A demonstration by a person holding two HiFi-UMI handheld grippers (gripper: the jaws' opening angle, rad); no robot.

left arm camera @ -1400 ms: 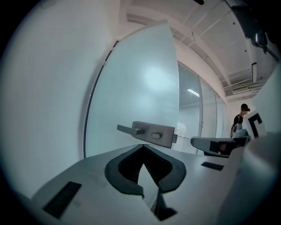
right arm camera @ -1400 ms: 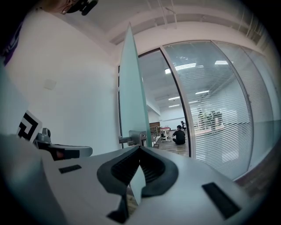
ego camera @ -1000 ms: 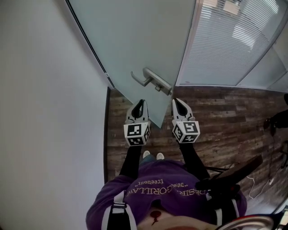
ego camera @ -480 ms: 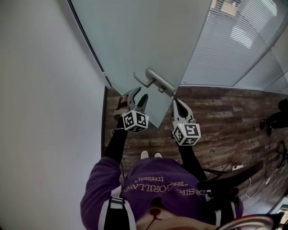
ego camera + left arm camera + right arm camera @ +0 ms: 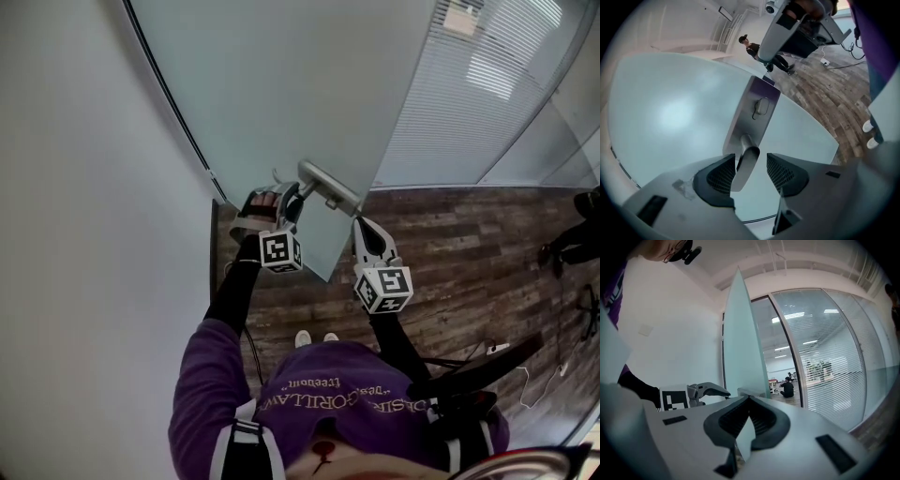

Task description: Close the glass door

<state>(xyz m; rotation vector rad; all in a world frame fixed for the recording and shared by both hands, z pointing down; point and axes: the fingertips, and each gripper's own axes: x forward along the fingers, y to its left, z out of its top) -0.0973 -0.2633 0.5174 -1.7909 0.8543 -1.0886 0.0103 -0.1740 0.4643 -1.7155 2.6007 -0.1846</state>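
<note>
The one glass door (image 5: 281,84) stands ajar at upper centre. Its single lever handle (image 5: 326,185) lies between the left gripper's (image 5: 285,199) fingers (image 5: 721,176), just opening, now spread. The right gripper (image 5: 364,228), fingers pressed together, hangs beside the door's edge above wooden floor (image 5: 469,244); white wall (image 5: 75,206) at left

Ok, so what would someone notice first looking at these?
The big frosted glass door stands open, filling the top of the head view. Its metal handle sits between the jaws of the left gripper, which have just been opening and don't pinch it. The right gripper hangs shut just right of it, above the dark wood floor.
</note>
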